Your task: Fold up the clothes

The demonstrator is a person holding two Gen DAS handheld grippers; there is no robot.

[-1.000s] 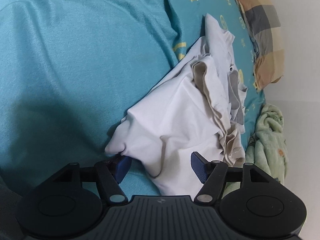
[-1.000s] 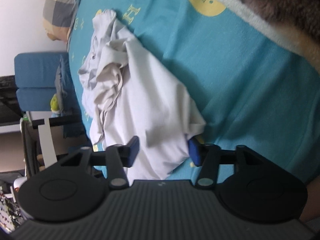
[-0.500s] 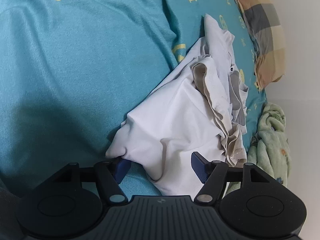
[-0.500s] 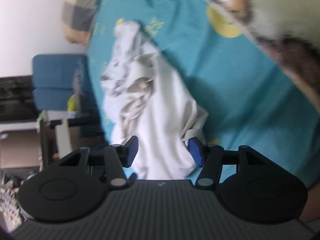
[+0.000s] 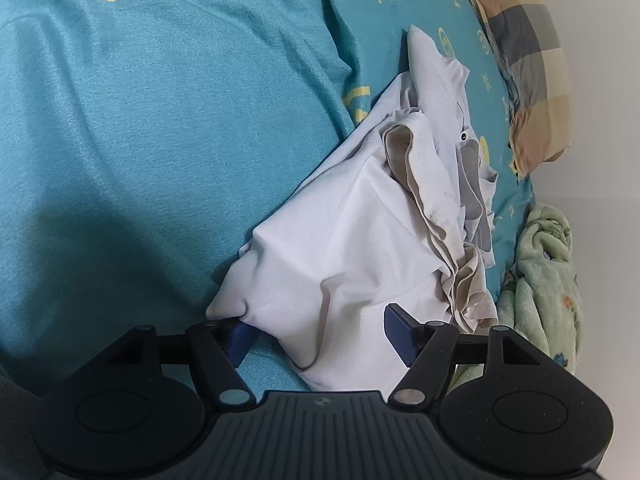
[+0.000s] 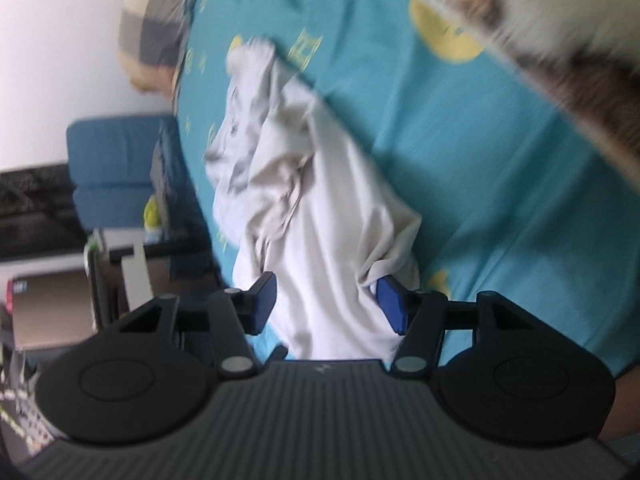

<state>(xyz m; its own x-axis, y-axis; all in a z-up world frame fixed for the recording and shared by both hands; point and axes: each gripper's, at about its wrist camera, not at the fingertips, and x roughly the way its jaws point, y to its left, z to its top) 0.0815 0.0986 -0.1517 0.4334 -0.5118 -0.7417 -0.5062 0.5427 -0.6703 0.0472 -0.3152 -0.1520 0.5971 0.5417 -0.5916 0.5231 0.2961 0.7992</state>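
The white garment (image 5: 352, 232) lies crumpled on the teal bedsheet (image 5: 160, 140), running as a long band from the lower centre of the left wrist view up toward the upper right, where its narrow end reaches a teal pillow (image 5: 404, 12). Its left edge borders a wide bare stretch of sheet filling the whole left half of that frame; its right edge is bunched into beige-shaded folds close to the bed's side, with a pale green blanket (image 5: 540, 264) just beyond at the lower right and a checked pillow (image 5: 528, 80) at the upper right. The left tongs (image 5: 320, 334) stand apart with the garment's near hem between them; cloth drapes over the left finger's tip, the right pad is clear, so nothing is pinched. In the blurred right wrist view the garment (image 6: 320, 220) runs up the middle, open sheet to its right, the bed's edge and a blue sofa (image 6: 112, 168) to its left. The right tongs (image 6: 326, 306) are also spread, cloth between them, a fold touching the right pad.
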